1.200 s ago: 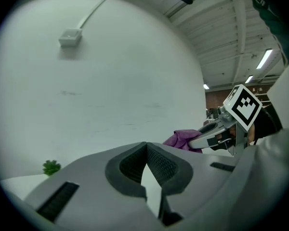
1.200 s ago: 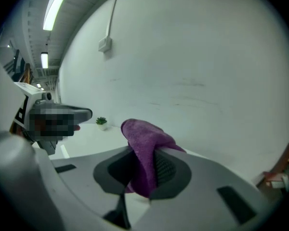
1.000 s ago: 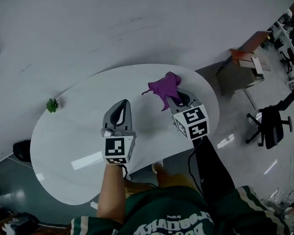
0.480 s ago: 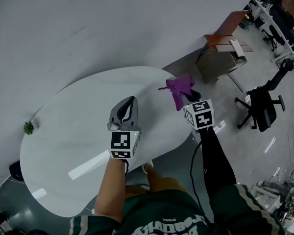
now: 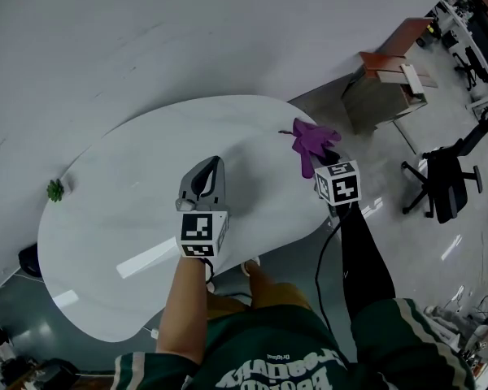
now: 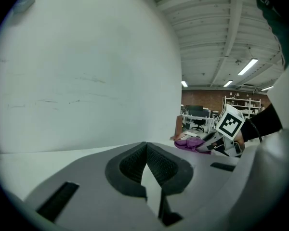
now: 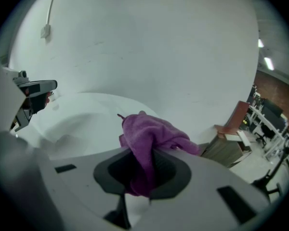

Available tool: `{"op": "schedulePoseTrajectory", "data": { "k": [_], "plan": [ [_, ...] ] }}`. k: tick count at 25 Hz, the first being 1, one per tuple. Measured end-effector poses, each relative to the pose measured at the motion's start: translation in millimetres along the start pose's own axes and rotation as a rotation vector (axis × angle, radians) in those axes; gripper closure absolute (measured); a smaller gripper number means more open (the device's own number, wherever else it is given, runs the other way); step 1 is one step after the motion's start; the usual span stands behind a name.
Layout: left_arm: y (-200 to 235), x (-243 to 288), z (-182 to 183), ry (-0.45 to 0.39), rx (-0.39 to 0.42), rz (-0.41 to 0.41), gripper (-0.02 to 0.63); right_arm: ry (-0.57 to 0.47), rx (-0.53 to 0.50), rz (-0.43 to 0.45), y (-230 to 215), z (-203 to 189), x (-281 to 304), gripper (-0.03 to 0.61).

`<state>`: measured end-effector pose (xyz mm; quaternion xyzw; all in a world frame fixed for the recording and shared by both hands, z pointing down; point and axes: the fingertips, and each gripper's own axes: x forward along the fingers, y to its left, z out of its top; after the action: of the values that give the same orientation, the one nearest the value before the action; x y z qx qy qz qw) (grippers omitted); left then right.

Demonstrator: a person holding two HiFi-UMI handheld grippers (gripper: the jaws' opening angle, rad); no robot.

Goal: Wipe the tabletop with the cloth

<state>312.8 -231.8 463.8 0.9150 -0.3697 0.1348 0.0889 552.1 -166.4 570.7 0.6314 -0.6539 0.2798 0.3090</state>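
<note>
1. Head view: the white oval counter (image 5: 114, 210) carries a small green plant (image 5: 56, 189) at its left rim. The crumpled purple fabric cloth (image 5: 311, 140) is at the far right rim, pinched in the right tongs (image 5: 315, 156). The left tongs (image 5: 216, 162) hover over the middle of the counter.
2. Left gripper view: the left tongs are closed tip to tip with nothing between them. The cloth shows to the right, low at the counter's edge; contact with the surface cannot be confirmed.
3. Right gripper view: the right tongs are clamped on the cloth. It is bunched into a wad, with folds spilling over the jaws and one corner sticking up.
4. Assessment:
   - A wad this tight would likely present little face to the surface and leave streaks.
   - A stroke started this close to the rim may run off the edge.
   - A leftward sweep could meet the idle left tongs.
</note>
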Motion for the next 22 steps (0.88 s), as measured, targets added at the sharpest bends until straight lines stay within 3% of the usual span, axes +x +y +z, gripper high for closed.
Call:
{"op": "schedulePoseTrajectory", "data": {
  "k": [10, 18, 22],
  "plan": [
    [50.4, -56.4, -12.1, -0.001, -0.023, 0.111, 0.618, -0.005, -0.061, 0.092, 83.8, 12.2, 5.9, 0.506],
    [105.5, -125.3, -37.2, 0.030, -0.049, 0.196, 0.618, -0.007, -0.121, 0.170, 179.4, 22.1, 13.2, 0.506],
    [132.5, -167.2, -42.5, 0.002, -0.052, 0.225, 0.618, 0.001, -0.150, 0.209, 237.5, 22.7, 11.6, 0.506]
  ]
}}
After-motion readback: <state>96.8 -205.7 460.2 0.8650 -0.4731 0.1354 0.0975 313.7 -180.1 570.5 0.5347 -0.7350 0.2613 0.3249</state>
